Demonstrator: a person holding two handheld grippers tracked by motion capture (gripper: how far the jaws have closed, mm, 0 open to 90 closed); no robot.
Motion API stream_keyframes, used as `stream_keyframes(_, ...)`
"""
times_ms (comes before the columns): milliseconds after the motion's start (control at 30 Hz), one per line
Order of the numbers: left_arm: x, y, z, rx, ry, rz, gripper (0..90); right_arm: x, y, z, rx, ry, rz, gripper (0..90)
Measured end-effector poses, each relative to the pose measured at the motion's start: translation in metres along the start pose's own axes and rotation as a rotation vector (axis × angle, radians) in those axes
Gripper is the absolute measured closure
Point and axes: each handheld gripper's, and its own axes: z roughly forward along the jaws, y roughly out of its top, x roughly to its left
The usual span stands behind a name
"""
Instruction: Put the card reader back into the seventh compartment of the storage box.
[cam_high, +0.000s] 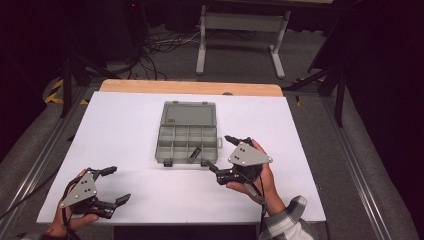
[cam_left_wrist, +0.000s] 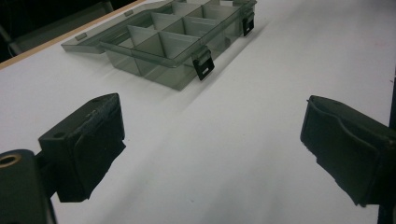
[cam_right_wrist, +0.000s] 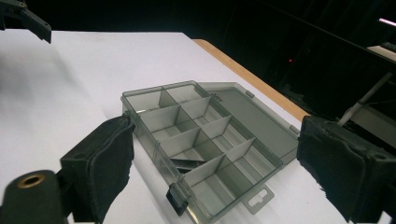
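Lying open mid-table, the grey organizer box (cam_high: 187, 134) is hiding a small dark piece among its dividers. From the left gripper (cam_left_wrist: 212, 149), jaws gaping over bare table, its far end is getting cropped. The right gripper (cam_right_wrist: 215, 163), jaws spread, is framing its translucent compartments, touching nothing.

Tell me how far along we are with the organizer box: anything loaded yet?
Done: the organizer box lies open on the table, its lid folded flat behind, and one dark piece lies in a compartment. In hand: nothing; the right gripper hovers open by the box's right front corner, and the left gripper is open, apart from the box. Left: the other compartments look empty, both latches undone.
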Motion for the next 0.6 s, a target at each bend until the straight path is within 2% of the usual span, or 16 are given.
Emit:
stream_keyframes(267,0.001,0.000,0.000,0.002,0.002,-0.003,7.0,0.001,-0.011,-0.010,0.020,-0.012,-0.006,11.1)
stream_keyframes(600,0.000,0.000,0.002,0.015,0.008,0.004,6.8,0.008,-0.030,-0.019,0.052,-0.031,-0.062,10.8)
